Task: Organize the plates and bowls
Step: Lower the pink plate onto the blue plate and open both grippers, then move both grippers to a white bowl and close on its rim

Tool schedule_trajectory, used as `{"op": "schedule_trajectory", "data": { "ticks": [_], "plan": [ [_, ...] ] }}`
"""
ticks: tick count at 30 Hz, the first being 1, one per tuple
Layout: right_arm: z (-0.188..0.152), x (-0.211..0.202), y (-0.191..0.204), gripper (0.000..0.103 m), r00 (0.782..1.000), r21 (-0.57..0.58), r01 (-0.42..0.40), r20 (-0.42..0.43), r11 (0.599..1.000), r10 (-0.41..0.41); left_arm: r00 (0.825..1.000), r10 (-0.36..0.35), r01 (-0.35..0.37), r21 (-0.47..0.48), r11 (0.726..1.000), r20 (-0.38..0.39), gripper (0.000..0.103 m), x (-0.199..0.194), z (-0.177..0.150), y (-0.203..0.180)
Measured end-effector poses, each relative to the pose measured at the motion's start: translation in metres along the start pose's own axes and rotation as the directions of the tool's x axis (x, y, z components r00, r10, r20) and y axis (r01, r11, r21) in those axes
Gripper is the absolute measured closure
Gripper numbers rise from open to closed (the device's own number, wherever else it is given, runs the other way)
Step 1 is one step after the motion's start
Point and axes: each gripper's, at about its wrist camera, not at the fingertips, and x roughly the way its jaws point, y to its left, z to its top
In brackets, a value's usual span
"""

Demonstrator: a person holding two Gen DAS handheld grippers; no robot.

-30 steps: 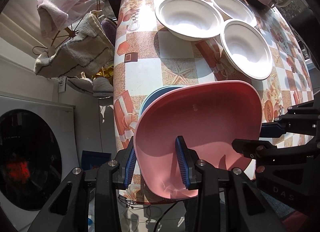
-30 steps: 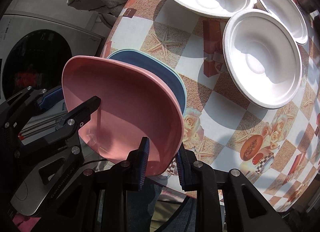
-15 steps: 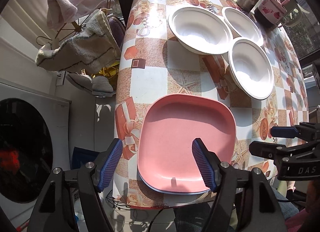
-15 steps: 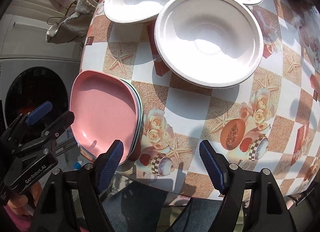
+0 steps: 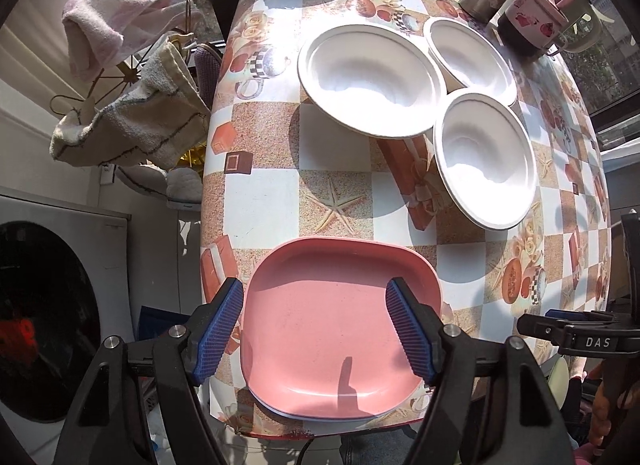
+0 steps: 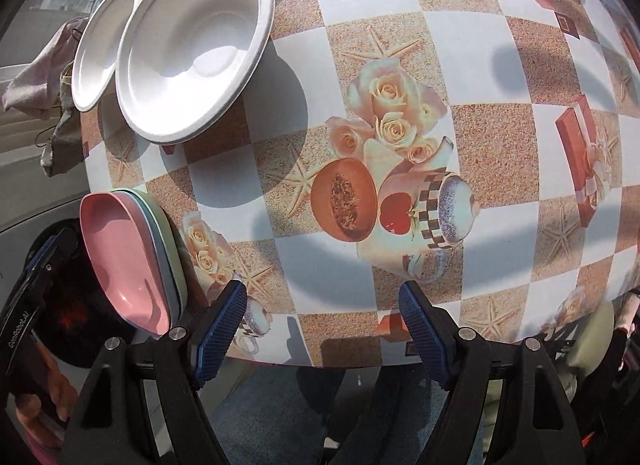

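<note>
We see a pink plate [image 5: 340, 329] on top of its stack, blue and pale green rims [image 6: 172, 265] under it. Three bowls [image 5: 372, 77] upper centre: plain white. Bench [image 5: 272, 205] cover: white and sandy-brown checks printed with starfish, cream roses, red gift boxes. Tool pads [image 5: 408, 329]: ribbed blue on black arms. Towel [image 5: 132, 129] at left: cream, dark stripes.

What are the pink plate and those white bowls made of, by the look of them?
The pink plate looks like matte plastic or melamine: an even colour, soft rounded corners and a dull sheen. The white bowls look like pressed paper pulp, the disposable kind: chalky, faintly grainy, with thin moulded rims and no gloss. Neither can be confirmed by sight alone.
</note>
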Motion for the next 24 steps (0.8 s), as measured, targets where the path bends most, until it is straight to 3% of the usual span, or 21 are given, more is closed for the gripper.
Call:
{"op": "schedule_trajectory", "data": {
  "ticks": [4, 8, 15, 24],
  "plan": [
    [0.003, -0.007, -0.010, 0.024, 1.000, -0.002, 0.003, 0.015, 1.000, -0.003, 1.000, -0.015, 0.015, 0.010, 1.000, -0.004, 0.026, 0.002, 0.010, -0.013],
    [0.013, -0.023, -0.006, 0.024, 0.995, -0.059, 0.052, 0.090, 0.997, -0.047, 0.999, -0.036, 0.036, 0.022, 0.999, -0.012, 0.026, 0.005, 0.025, -0.030],
    [0.065, -0.057, 0.008, 0.024, 0.981, -0.118, 0.081, 0.187, 0.990, -0.058, 0.998, -0.051, 0.052, 0.035, 0.998, -0.022, 0.026, 0.018, 0.060, -0.058],
    [0.113, -0.062, 0.019, 0.024, 0.979, -0.119, 0.066, 0.200, 0.991, -0.041, 0.992, -0.080, 0.073, -0.071, 0.995, -0.098, 0.026, 0.047, 0.085, -0.065]
  ]
}}
